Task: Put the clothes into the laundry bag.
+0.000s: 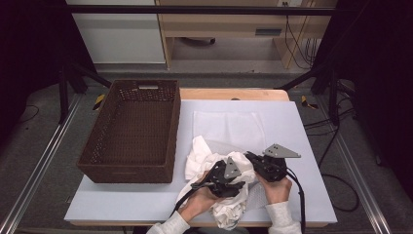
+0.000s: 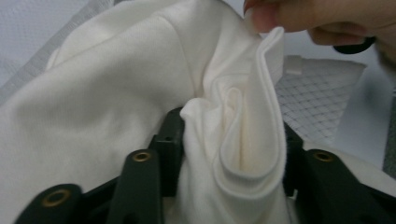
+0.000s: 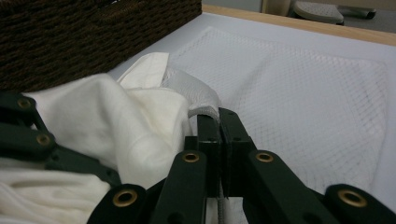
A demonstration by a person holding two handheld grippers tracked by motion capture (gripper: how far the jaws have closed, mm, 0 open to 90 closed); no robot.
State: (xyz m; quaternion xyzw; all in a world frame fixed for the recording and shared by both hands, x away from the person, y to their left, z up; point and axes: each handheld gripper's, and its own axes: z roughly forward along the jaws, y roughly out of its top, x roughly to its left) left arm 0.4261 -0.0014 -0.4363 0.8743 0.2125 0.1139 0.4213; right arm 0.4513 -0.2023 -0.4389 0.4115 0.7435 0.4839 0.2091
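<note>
Pale table top (image 1: 302, 146), brown basket (image 1: 131, 131) at left. White cloth (image 1: 204, 158) is being bunched near the front edge, a fold lying between the half-open left gripper (image 2: 229, 154). Mesh bag (image 3: 299, 93) edge is being pinched by the closed right gripper (image 3: 219, 116).

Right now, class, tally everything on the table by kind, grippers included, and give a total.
Brown woven basket: 1
White cloth garment: 1
White mesh bag: 1
Black grippers, left gripper and right gripper: 2
Total: 5
</note>
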